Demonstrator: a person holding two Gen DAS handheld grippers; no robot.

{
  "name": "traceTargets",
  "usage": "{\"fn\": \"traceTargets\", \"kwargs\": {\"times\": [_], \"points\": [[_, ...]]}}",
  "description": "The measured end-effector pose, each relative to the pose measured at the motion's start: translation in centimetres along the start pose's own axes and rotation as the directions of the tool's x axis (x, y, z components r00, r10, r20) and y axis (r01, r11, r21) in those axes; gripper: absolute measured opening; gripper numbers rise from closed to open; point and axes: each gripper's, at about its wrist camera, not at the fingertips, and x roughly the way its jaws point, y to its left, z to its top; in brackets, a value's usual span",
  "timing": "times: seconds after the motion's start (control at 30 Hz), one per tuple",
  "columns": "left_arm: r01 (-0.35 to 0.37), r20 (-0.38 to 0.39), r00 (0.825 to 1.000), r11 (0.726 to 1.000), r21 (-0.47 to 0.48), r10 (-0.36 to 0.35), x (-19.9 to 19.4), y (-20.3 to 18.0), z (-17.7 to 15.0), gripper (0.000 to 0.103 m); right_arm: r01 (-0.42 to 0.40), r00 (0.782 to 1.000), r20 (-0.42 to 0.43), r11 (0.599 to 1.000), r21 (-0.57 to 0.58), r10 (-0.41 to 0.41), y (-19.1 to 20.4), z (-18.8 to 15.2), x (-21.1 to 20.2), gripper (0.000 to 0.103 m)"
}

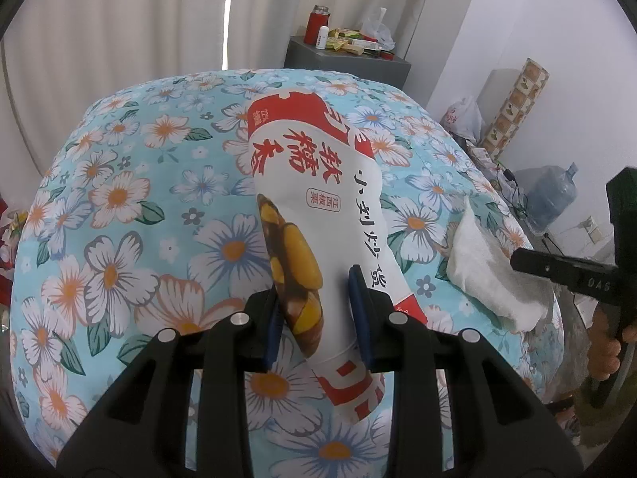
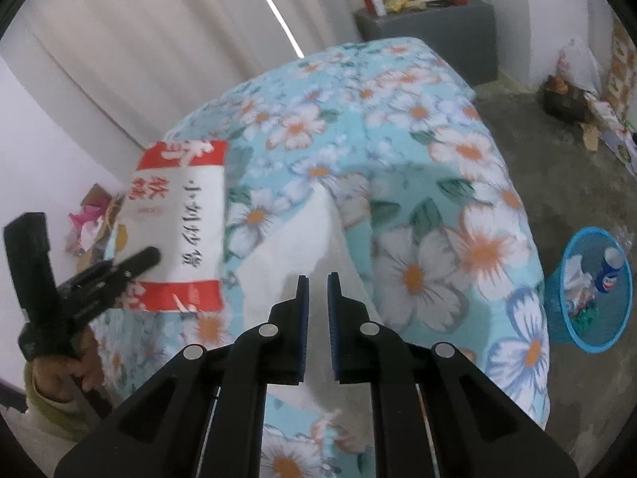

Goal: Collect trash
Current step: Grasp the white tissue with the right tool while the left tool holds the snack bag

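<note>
Tissue (image 2: 302, 239) lies on the bedspread (image 2: 458, 151), apparently pinched by the right gripper (image 2: 317, 283); left gripper (image 1: 318, 279) clamps the bag (image 1: 318, 183); lift gently, then carry to the bin (image 2: 589, 342).

White curtains (image 1: 119, 32) and white walls (image 1: 537, 20) enclose a grey cabinet (image 1: 346, 59), floral bed (image 1: 119, 199) and concrete floor (image 2: 537, 127).

A: Any writing on the snack bag (image 1: 318, 215)?

B: Black characters down its white side read 小刘炒货; the big red ones I can't read surely.

A: Elsewhere?

B: "DAS" is embossed on the right gripper (image 1: 557, 269).
</note>
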Motion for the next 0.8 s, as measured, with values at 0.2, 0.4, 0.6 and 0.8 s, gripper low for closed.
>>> {"fn": "traceTargets", "kwargs": {"times": [0.2,0.4,0.6,0.8], "points": [[0.001,-0.001,1.0,1.0,-0.001,-0.001,0.0,0.0,0.0,0.028,-0.055,0.997,-0.038,0.99,0.128,0.061,-1.7,-1.3,0.1,0.038],[0.0,-0.001,1.0,1.0,0.001,0.0,0.0,0.0,0.0,0.028,-0.168,0.983,-0.051,0.981,0.098,0.174,-0.2,-2.3,-0.6,0.038],[-0.002,0.0,1.0,1.0,0.002,0.002,0.0,-0.1,0.0,0.028,-0.162,0.985,-0.038,0.984,0.079,0.165,0.5,-2.1,-0.6,0.038],[-0.004,-0.001,1.0,1.0,0.003,0.004,0.0,-0.1,0.0,0.028,-0.072,0.997,-0.014,0.991,0.114,0.074,-0.4,-1.2,0.7,0.038]]}}
